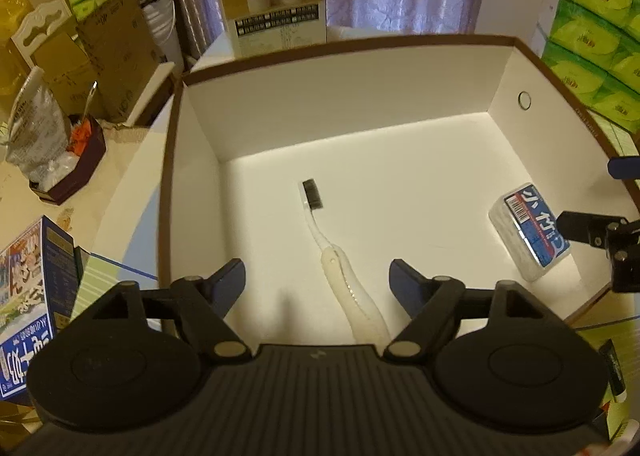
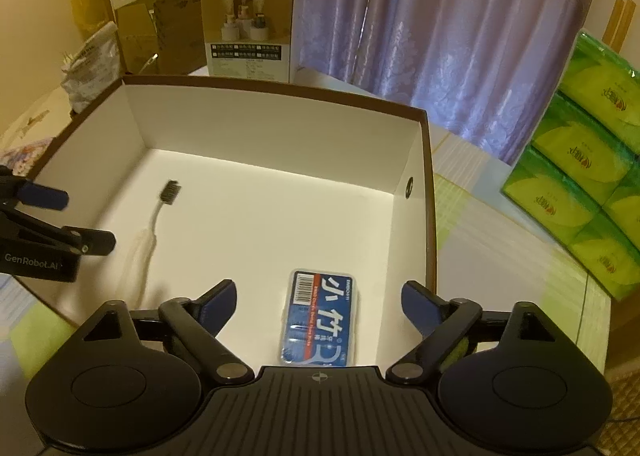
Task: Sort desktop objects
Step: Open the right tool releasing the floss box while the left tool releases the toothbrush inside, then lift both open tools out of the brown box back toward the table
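A big white box (image 1: pixel 340 96) with a brown rim is sitting on the desk (image 2: pixel 500 248). Two things are lying on its floor. A white toothbrush (image 1: pixel 336 256) with dark bristles is lying near the middle, its brush end pointing toward the far wall. A small clear case (image 2: pixel 318 322) with a blue and red label is lying flat near the right wall, well apart from the toothbrush.

The left hand-held gripper (image 1: pixel 318 280) is hanging over the near edge of the box. Its blue fingers (image 1: pixel 232 280) are spreading wide, one on each side of the toothbrush handle, and they are holding nothing. The right hand-held gripper (image 2: pixel 318 302) is hanging over the case. Its fingers are spreading wide too, one on each side of the case, and they are not touching it.

Behind the box a small carton (image 2: pixel 250 30) with a picture on it is standing upright. Green tissue packs (image 2: pixel 580 176) are piling up on the right. Brown cardboard boxes (image 1: pixel 108 56) are standing on the left, with purple curtains (image 2: pixel 440 16) hanging at the back.
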Demonstrator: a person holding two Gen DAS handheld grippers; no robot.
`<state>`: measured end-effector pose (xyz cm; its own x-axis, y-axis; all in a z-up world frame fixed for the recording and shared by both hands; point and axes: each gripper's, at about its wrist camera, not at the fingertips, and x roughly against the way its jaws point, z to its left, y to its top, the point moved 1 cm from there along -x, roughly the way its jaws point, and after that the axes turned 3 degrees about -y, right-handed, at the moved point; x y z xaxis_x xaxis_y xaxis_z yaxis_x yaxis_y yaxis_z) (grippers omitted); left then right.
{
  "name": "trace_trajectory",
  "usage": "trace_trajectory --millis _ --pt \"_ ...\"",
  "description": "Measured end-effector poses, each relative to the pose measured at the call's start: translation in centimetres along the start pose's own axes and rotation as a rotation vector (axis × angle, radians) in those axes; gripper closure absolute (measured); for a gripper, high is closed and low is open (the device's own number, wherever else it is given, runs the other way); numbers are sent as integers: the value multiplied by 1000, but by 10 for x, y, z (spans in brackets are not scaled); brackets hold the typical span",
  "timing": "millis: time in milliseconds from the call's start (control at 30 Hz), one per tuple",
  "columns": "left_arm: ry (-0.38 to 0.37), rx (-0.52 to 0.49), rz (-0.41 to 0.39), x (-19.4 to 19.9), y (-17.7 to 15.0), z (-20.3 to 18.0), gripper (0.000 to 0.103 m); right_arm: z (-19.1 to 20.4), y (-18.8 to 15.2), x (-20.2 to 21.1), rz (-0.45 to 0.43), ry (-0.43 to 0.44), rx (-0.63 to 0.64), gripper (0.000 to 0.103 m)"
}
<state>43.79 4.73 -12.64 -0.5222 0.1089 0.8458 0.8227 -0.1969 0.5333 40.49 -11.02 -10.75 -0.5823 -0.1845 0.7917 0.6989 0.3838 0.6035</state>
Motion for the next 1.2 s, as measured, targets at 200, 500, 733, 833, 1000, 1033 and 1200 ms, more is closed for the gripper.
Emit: trace_trajectory --millis 200,500,733,833,1000,1033,1200 --pt "9 3 -11 17 1 1 17 2 1 13 -17 7 -30 2" --pt "14 7 -23 39 -7 2 13 11 -1 32 -26 12 -38 2" --pt "18 16 -46 59 -13 2 13 14 -4 54 -50 15 -60 2" --pt "15 14 -62 70 -17 0 13 15 -6 64 -61 14 -68 2" --pt "12 11 -84 87 -23 -2 13 16 -12 79 -80 16 -84 2" --pt "10 11 -88 90 -24 -3 13 16 -13 82 -83 16 -86 2" --pt "11 8 -109 106 -34 -8 13 18 -21 98 -99 14 -98 2"
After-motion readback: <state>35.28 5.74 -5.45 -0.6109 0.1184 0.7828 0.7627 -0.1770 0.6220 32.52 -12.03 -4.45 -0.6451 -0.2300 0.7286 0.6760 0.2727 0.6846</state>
